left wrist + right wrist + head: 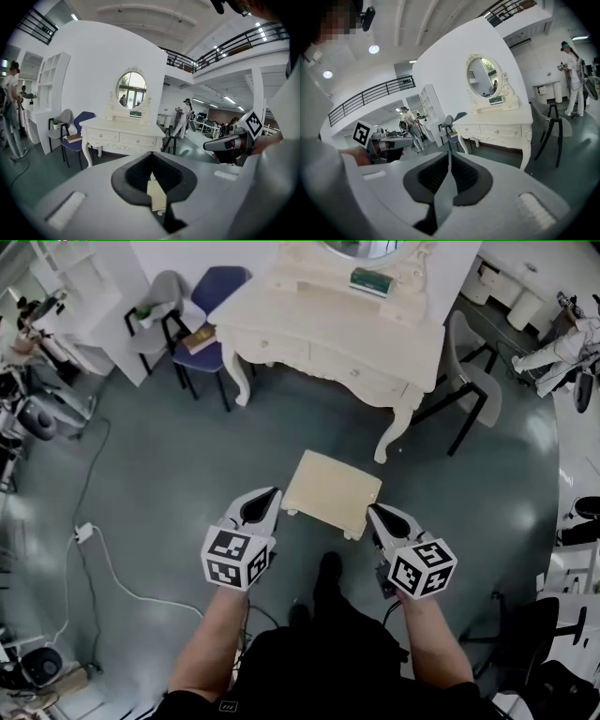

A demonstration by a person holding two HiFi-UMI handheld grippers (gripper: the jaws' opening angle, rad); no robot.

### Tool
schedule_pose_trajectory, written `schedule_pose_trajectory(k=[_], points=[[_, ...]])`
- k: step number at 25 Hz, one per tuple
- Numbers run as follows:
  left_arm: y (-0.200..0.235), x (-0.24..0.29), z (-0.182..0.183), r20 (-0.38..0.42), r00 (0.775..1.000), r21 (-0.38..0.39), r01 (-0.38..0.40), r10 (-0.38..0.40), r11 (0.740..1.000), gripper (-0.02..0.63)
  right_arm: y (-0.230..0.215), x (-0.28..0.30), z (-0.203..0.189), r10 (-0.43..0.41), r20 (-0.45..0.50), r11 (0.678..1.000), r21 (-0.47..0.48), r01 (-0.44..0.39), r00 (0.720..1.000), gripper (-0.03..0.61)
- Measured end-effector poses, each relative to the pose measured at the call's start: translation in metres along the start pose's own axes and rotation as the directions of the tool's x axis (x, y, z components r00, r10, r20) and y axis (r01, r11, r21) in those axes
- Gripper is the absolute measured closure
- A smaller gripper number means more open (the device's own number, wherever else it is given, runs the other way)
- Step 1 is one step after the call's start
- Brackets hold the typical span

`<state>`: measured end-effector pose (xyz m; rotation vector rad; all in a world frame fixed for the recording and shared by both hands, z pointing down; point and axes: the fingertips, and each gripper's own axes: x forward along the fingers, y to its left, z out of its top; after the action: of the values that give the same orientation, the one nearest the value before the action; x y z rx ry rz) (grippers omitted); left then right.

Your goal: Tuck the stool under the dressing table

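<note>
Now, left gripper (pixel 269 497) and right gripper (pixel 375 512), both closed and empty, flank the stool's (pixel 331 491) near corners; uneven pushing could swing it into the dressing table's (pixel 328 338) leg.

Glossy dark grey-green floor (pixel 187 456), blue padded chair on black legs (pixel 223 285), grey shell chair (pixel 469 362) — white curved partition wall (pixel 93 70), white open shelving unit (pixel 48 89), black-railed mezzanine balcony (pixel 253 38), round ceiling lights (pixel 373 49) on.
</note>
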<state>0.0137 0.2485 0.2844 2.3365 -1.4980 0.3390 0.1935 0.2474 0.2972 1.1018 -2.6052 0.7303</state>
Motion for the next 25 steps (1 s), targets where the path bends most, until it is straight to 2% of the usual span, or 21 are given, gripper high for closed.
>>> schedule_pose_trajectory(k=[7,14,20,25], points=[[0.005,0.064,0.017,-0.066,0.998,0.0,-0.008,0.008,1.0,0.595,-0.05,0.034,0.022,0.032,-0.014,0.999,0.026,-0.032,0.999,0.549],[0.011,0.089,0.018,-0.119,0.992,0.013,-0.032,0.033,0.999,0.595,-0.072,0.052,0.021,0.046,-0.044,0.998,0.052,-0.043,0.998,0.537],[0.012,0.116,-0.01,-0.173,0.985,-0.019,0.005,-0.009,1.0,0.595,-0.083,0.064,-0.006,0.041,-0.095,0.996,0.077,-0.034,0.995,0.513],[0.024,0.144,-0.06,-0.234,0.971,-0.059,0.031,-0.044,0.998,0.594,-0.103,0.084,-0.036,0.0,-0.17,0.997,0.07,0.012,0.985,0.507]])
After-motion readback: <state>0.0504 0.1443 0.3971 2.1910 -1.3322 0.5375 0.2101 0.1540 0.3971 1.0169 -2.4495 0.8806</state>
